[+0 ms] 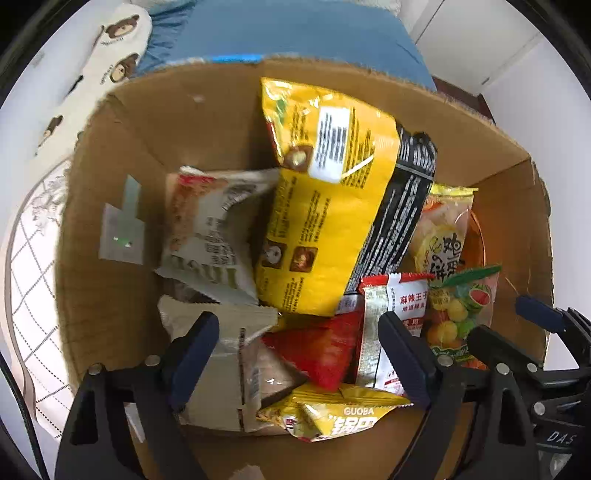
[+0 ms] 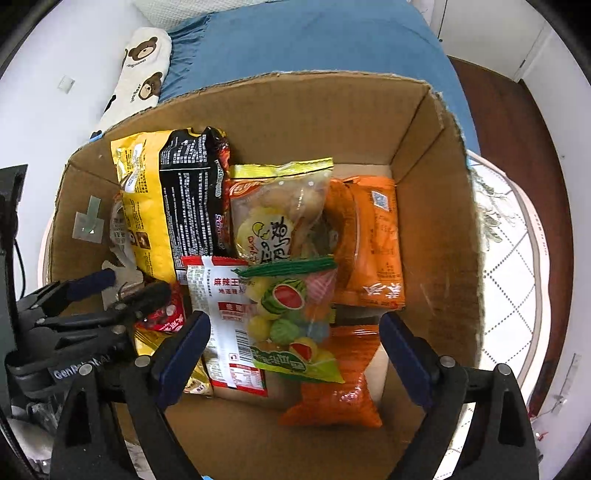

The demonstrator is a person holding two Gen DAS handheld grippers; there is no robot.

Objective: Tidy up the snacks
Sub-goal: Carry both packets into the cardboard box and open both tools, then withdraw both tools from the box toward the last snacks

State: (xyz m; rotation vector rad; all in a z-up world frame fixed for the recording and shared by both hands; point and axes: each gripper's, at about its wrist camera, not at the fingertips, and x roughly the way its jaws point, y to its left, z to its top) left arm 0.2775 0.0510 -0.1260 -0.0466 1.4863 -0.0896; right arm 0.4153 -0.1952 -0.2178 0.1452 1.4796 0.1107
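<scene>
An open cardboard box (image 1: 184, 122) (image 2: 314, 110) holds several snack packets. A big yellow bag (image 1: 325, 206) (image 2: 144, 206) leans on a black packet (image 1: 402, 206). My left gripper (image 1: 297, 358) is open above a red packet (image 1: 325, 350), a beige packet (image 1: 221, 369) and a yellow packet (image 1: 332, 417), gripping none. My right gripper (image 2: 295, 354) is open over a fruit-candy bag (image 2: 291, 317), a red-and-white packet (image 2: 225, 317) and an orange bag (image 2: 340, 387), its pads clear of them. Each gripper shows in the other's view: right gripper (image 1: 517, 328), left gripper (image 2: 122, 286).
The box stands on a white quilted mat (image 2: 517, 258) (image 1: 29, 258). Behind it are blue bedding (image 1: 280, 29) and a bear-print pillow (image 2: 147, 62). Brown floor (image 2: 517, 147) lies at the right. The box's right half has bare cardboard bottom (image 2: 424, 258).
</scene>
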